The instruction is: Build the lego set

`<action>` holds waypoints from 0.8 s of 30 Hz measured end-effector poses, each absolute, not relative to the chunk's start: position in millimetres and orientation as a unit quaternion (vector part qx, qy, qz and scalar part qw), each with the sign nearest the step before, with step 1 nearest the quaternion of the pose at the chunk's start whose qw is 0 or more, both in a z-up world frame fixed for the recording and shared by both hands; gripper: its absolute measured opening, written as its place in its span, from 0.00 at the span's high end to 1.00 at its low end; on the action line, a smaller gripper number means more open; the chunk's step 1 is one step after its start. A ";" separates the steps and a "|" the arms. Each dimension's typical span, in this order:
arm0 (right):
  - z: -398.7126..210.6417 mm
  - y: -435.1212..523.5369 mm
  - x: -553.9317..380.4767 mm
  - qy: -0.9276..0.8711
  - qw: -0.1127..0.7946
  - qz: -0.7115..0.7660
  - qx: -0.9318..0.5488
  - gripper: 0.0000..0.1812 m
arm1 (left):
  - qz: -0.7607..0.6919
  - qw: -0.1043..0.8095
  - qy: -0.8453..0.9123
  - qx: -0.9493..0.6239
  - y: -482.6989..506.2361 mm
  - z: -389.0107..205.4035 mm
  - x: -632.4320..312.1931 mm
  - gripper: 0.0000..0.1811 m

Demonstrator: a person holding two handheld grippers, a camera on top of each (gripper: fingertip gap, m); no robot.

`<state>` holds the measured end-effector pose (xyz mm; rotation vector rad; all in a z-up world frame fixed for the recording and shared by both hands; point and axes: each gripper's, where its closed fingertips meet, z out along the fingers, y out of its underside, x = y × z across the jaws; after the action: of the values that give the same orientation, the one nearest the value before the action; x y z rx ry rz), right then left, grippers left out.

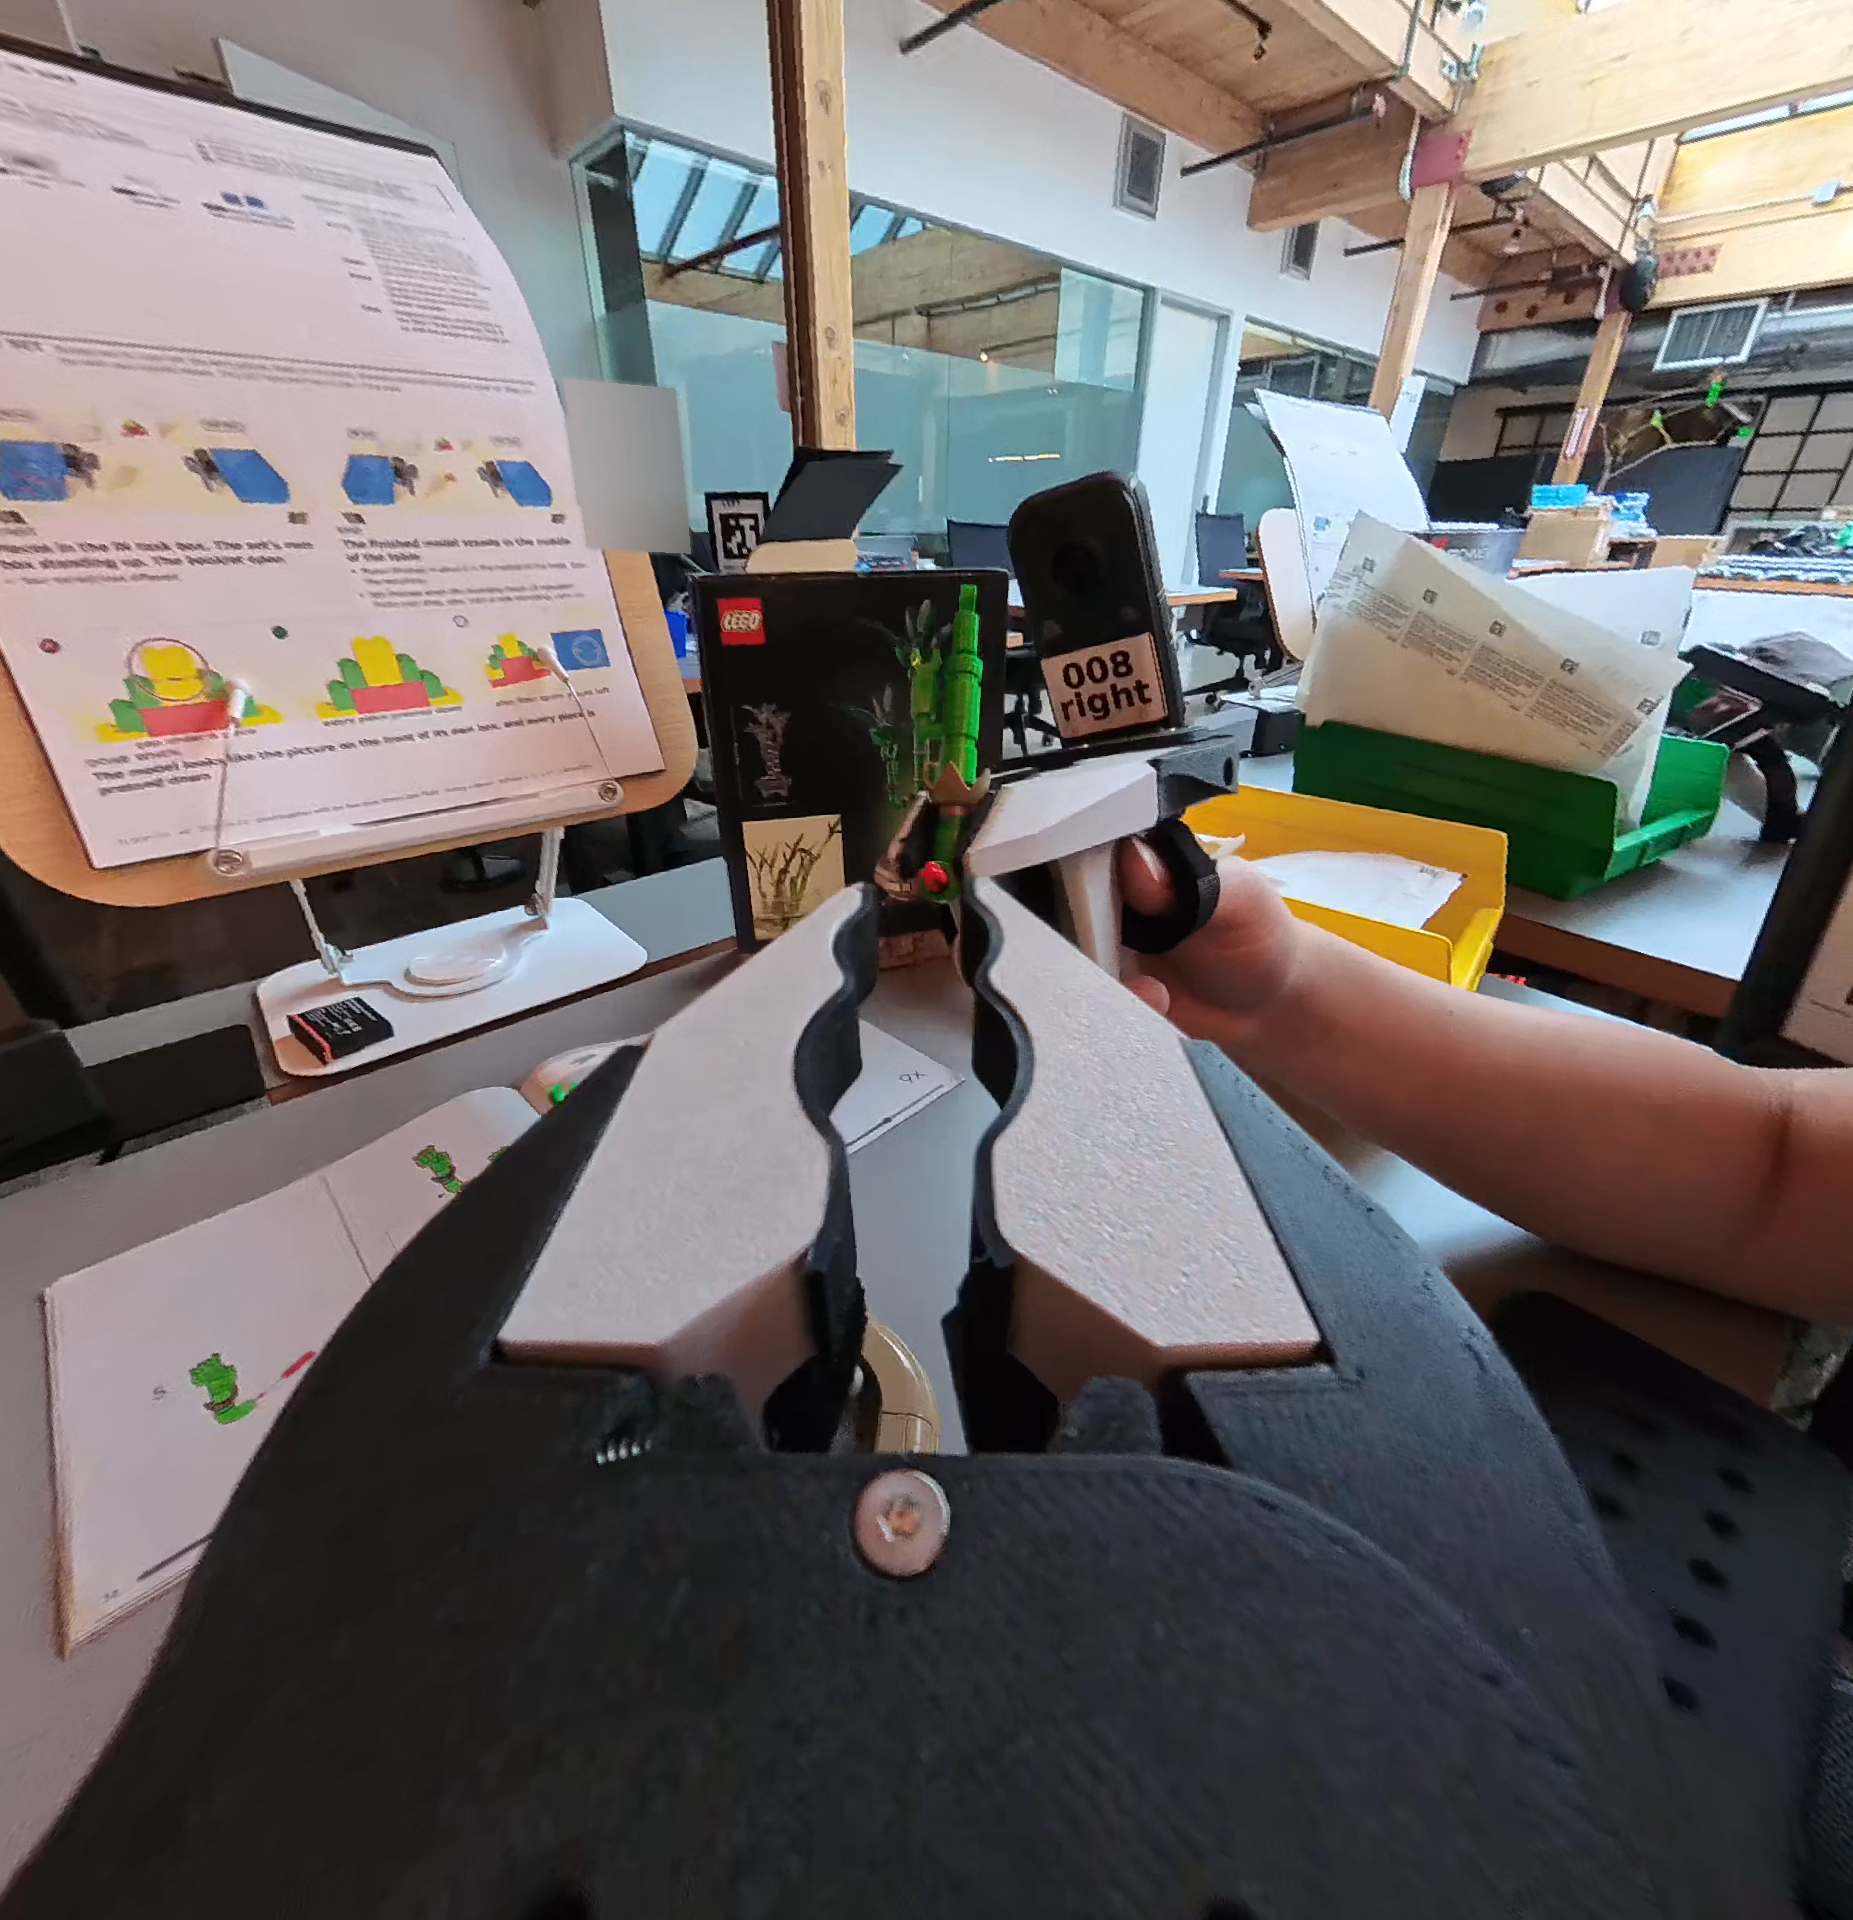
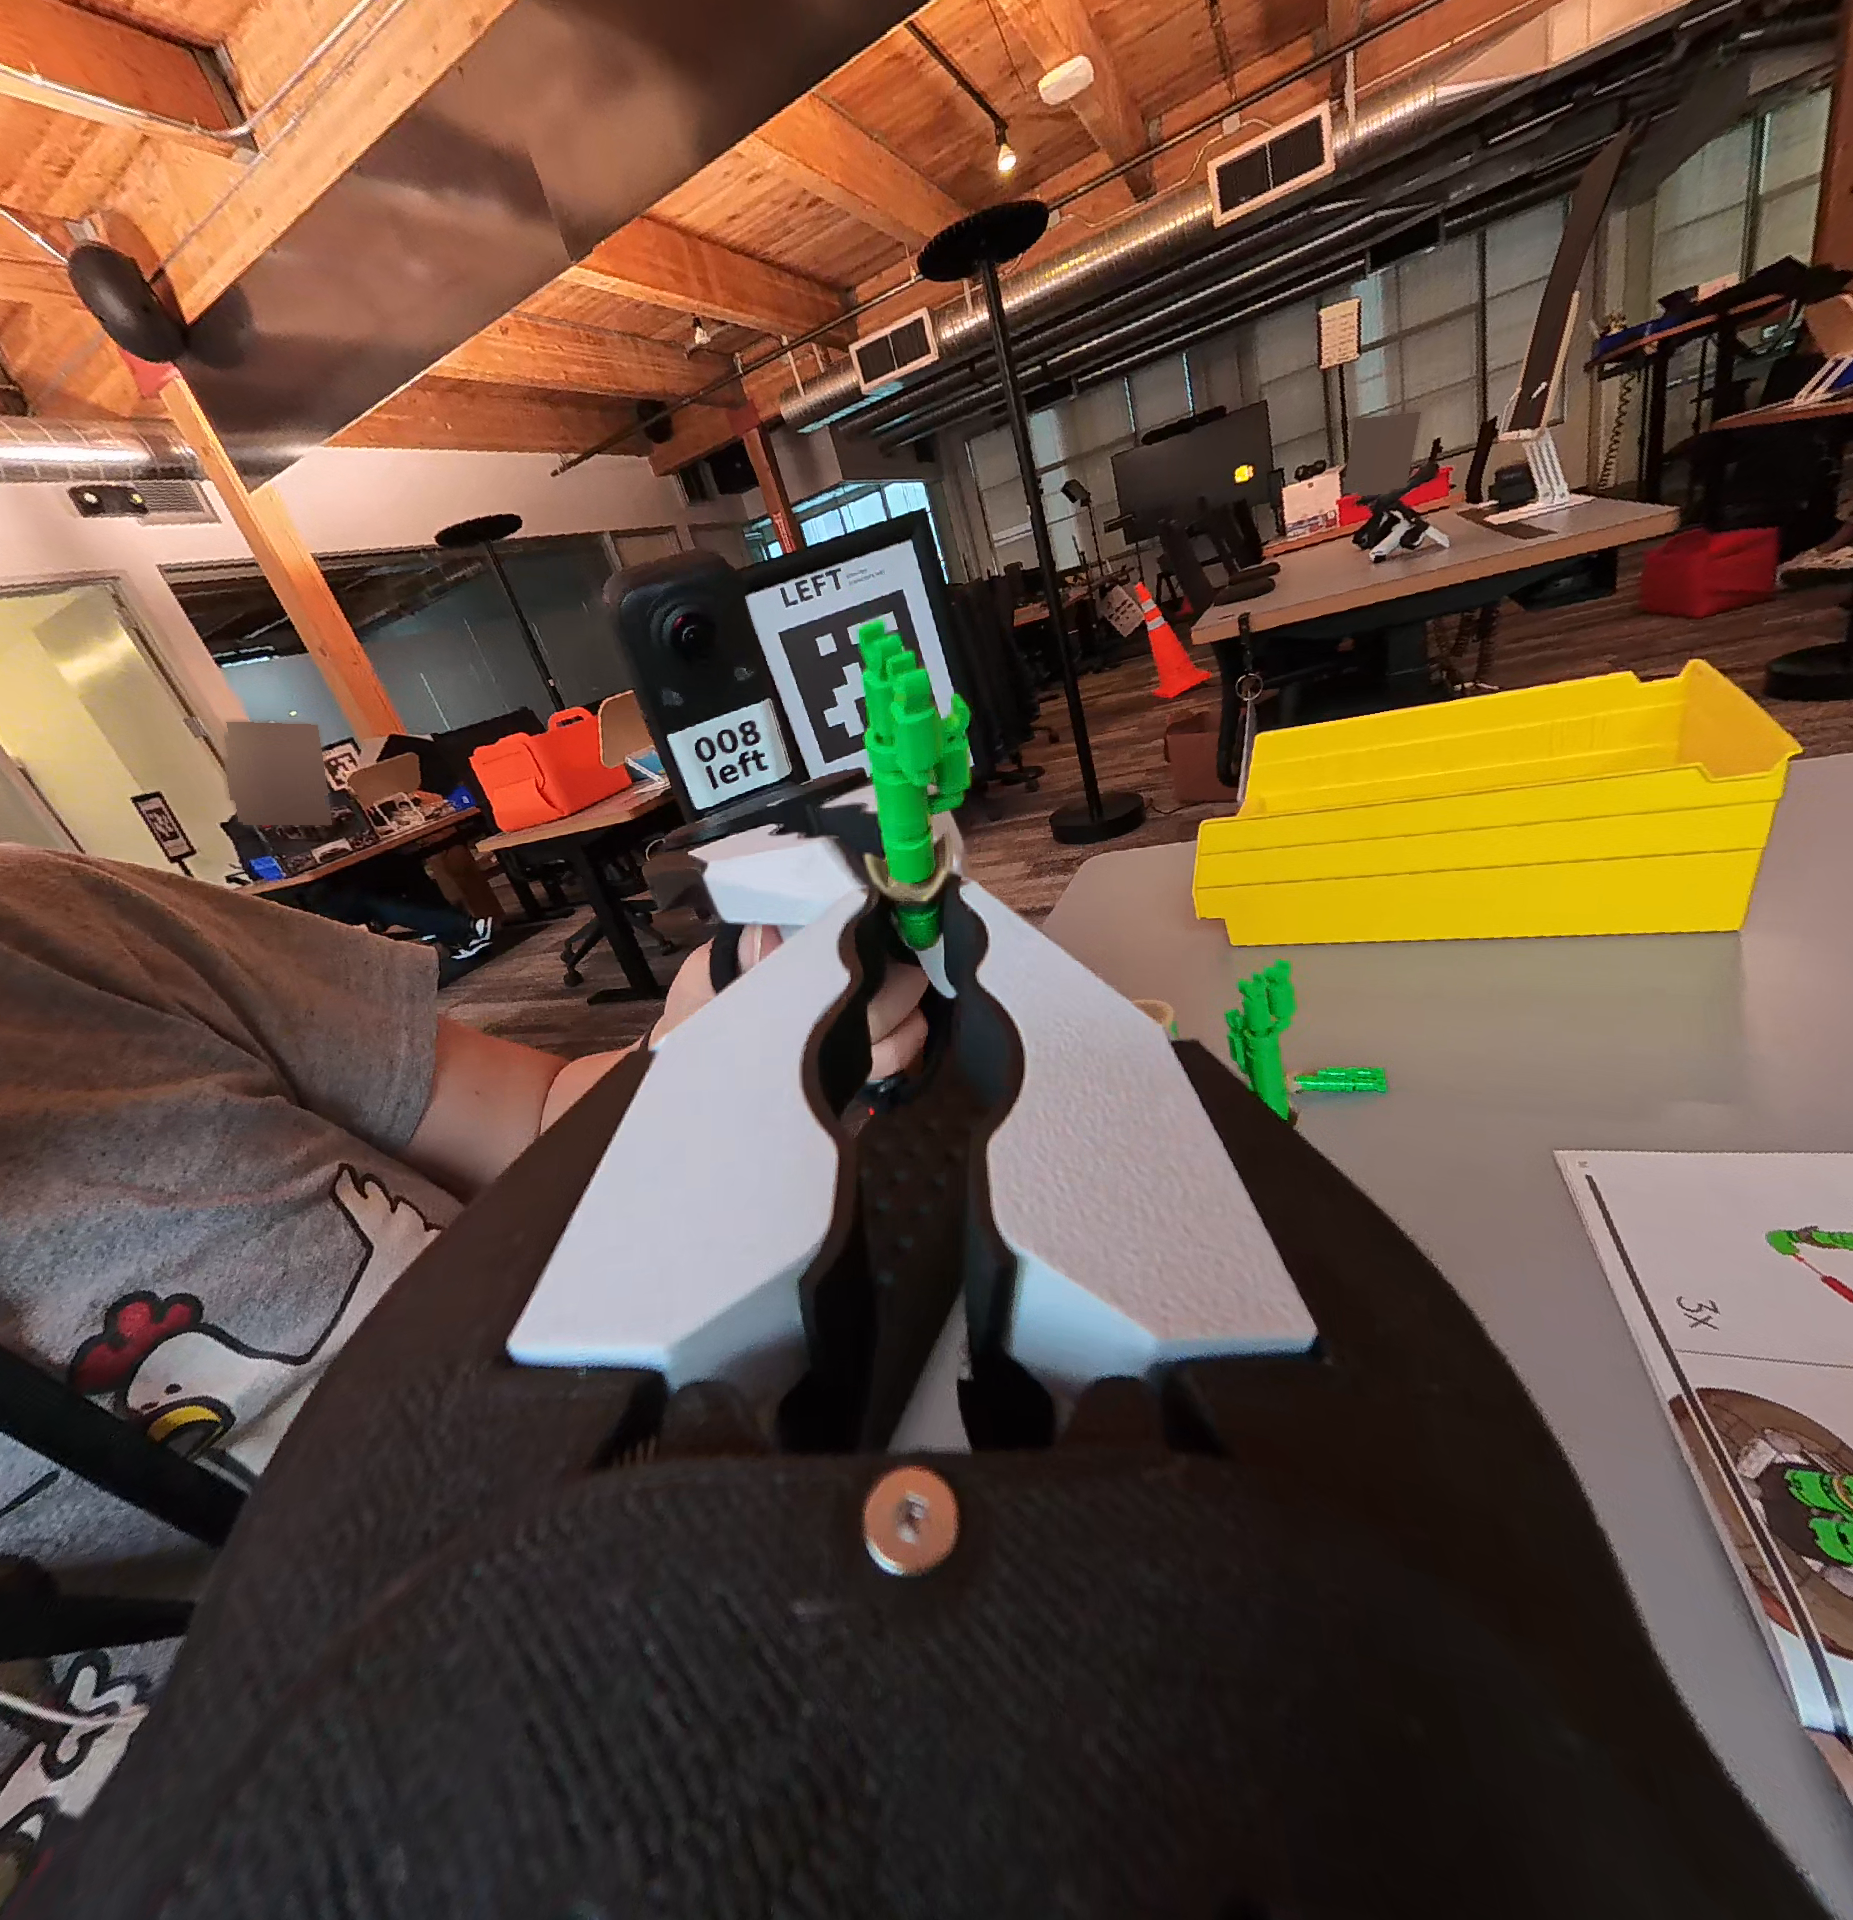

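Observation:
A green Lego bamboo stalk (image 1: 958, 696) with a gold ring near its base stands upright in the air in front of the black Lego box (image 1: 849, 748). My right gripper (image 2: 914, 906) is shut on the stalk (image 2: 906, 769) just below the gold ring. In the left wrist view it comes in from the right (image 1: 1057, 821). My left gripper (image 1: 920, 896) is nearly shut around the stalk's red-tipped lower end (image 1: 934, 878). Its white fingers (image 2: 771, 873) face my right gripper from the far side. Another green stalk (image 2: 1260, 1029) and a short green piece (image 2: 1337, 1081) stand and lie on the grey table.
An open instruction booklet (image 1: 205, 1403) lies on the table; it also shows in the right wrist view (image 2: 1753, 1403). A sheet stand (image 1: 278, 468) is at the left. A yellow bin (image 2: 1493, 821) and a green bin (image 1: 1473, 810) sit at the far right. A tan round part (image 1: 901, 1392) lies below my left gripper. My left and right fingertips are right by each other.

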<state>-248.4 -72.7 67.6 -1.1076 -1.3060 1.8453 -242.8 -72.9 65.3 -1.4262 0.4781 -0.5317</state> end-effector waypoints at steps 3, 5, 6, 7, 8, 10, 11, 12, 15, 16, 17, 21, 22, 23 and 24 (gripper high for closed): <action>65.4 -72.2 -248.7 -0.494 0.298 0.699 -0.422 0.95 | -0.241 0.694 0.231 -0.638 -74.8 64.3 -239.2 0.94; 63.9 -73.9 -248.4 -0.497 0.287 0.702 -0.421 0.95 | -0.235 0.693 0.243 -0.637 -75.8 63.5 -236.2 0.94; 63.0 -73.9 -248.6 -0.497 0.283 0.702 -0.423 0.95 | -0.227 0.693 0.247 -0.638 -75.5 62.7 -235.8 0.94; 62.6 -73.9 -248.3 -0.497 0.280 0.704 -0.423 0.95 | -0.219 0.694 0.250 -0.638 -75.3 62.3 -235.8 0.94; 63.1 -74.7 -247.4 -0.498 0.275 0.707 -0.421 0.95 | -0.216 0.696 0.252 -0.637 -75.8 62.5 -235.4 0.94; 64.8 -77.2 -245.4 -0.496 0.261 0.717 -0.415 0.95 | -0.219 0.699 0.258 -0.631 -78.0 64.2 -233.5 0.95; 65.7 -79.0 -244.3 -0.496 0.250 0.722 -0.413 0.95 | -0.221 0.700 0.262 -0.627 -79.6 65.2 -232.4 0.95; 66.4 -81.0 -242.5 -0.497 0.238 0.727 -0.410 0.95 | -0.224 0.701 0.267 -0.622 -81.6 65.9 -230.9 0.96; 65.6 -84.9 -239.7 -0.505 0.218 0.730 -0.405 0.95 | -0.231 0.698 0.273 -0.620 -84.8 65.7 -229.0 0.98; 65.5 -85.8 -239.2 -0.507 0.216 0.730 -0.404 0.95 | -0.233 0.697 0.275 -0.620 -85.6 65.4 -228.5 0.98; 65.6 -86.5 -238.9 -0.510 0.218 0.728 -0.403 0.95 | -0.238 0.696 0.276 -0.619 -86.6 65.5 -228.1 0.98; 64.8 -89.2 -237.5 -0.527 0.230 0.712 -0.402 0.95 | -0.252 0.686 0.280 -0.622 -88.9 64.7 -226.5 0.98; 65.1 -89.7 -236.8 -0.530 0.230 0.711 -0.401 0.95 | -0.252 0.684 0.282 -0.623 -89.5 64.6 -225.9 0.98; 65.6 -89.9 -236.4 -0.530 0.230 0.711 -0.401 0.95 | -0.251 0.683 0.284 -0.624 -89.9 64.6 -225.3 0.98; 66.5 -90.0 -236.3 -0.529 0.231 0.711 -0.400 0.95 | -0.247 0.684 0.285 -0.624 -90.0 65.0 -225.1 0.98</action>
<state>-236.3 -90.0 66.5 -1.1002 -1.4554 1.9562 -225.1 -90.0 65.0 -1.3997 0.6392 -0.5548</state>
